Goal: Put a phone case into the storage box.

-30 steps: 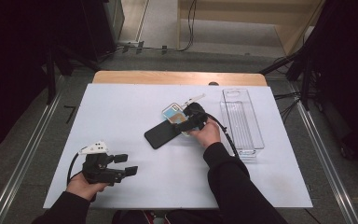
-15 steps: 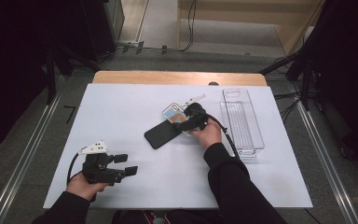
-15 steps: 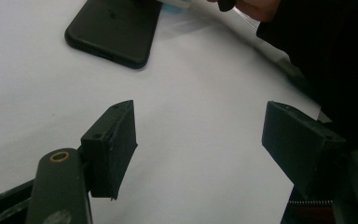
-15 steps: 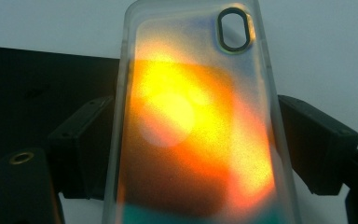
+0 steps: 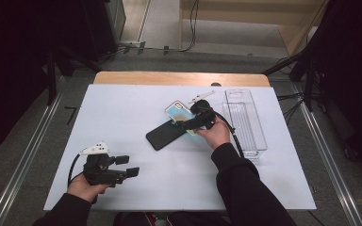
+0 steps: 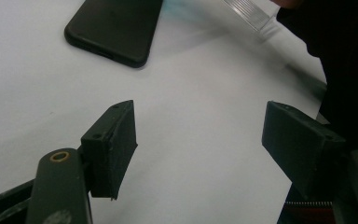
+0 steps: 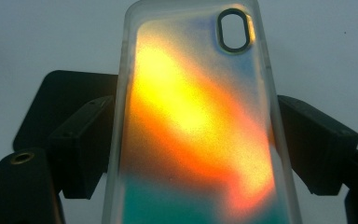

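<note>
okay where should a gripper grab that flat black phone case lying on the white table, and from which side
Grip the flat black phone case across its two long edges near the middle, coming straight down from above. It lies flat and thin on the white table, so only its narrow width fits between jaws; the iridescent clear phone case crowds its far end.

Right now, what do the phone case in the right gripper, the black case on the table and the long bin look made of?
Held phone case: probably soft translucent plastic, frosted rim, iridescent orange-teal sheen. Black case: matte, maybe rubbery plastic; no glare. Long bin: clear hard plastic, apparently; the table shows through.
</note>
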A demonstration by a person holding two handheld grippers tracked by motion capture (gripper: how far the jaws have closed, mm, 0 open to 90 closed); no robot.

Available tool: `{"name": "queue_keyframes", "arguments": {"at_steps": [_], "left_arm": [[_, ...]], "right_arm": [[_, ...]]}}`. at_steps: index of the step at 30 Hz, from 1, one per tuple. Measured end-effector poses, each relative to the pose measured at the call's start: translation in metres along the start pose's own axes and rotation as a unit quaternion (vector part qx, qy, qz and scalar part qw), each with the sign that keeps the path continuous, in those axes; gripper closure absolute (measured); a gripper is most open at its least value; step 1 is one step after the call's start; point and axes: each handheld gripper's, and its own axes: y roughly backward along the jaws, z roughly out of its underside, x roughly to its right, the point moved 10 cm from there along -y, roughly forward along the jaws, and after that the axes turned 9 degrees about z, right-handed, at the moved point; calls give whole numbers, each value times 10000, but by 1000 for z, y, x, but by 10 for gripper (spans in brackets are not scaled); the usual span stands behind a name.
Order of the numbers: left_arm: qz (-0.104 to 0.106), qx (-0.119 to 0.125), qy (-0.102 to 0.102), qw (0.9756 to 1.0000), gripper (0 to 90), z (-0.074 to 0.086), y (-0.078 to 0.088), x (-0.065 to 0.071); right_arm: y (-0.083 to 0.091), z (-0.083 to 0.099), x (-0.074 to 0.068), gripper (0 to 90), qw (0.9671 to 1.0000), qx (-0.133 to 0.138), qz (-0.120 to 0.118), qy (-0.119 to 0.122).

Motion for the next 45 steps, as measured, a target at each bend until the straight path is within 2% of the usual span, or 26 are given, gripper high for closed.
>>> {"name": "queue_keyframes", "arguments": {"at_steps": [8,11,18,23,27,30,37,40,45], "left_arm": [[-18,6,36,10000,262,-1,-1,1],[-6,7,-45,10000,262,-1,-2,3],[87,-29,-67,9999,235,-3,-8,11],[97,23,47,9999,234,-8,-10,14],[101,-111,239,9996,235,-14,-12,15],[130,-96,312,9994,236,-20,-14,17],[125,-137,425,9989,241,-30,-20,19],[80,-148,423,9990,253,-36,-23,19],[33,-77,535,9985,253,-46,-27,17]], "right_arm": [[31,2,-8,150,9996,128,-221,-71],[41,7,-11,150,9995,115,-271,-70],[60,21,-19,150,9990,154,-403,-60],[70,32,-22,150,9987,189,-469,-120],[75,37,-27,150,9982,219,-526,-160],[76,41,-34,150,9980,223,-557,-179],[73,46,-45,150,9981,175,-548,-225],[73,48,-50,150,9978,192,-545,-327],[72,50,-56,150,9973,256,-489,-474]]}}
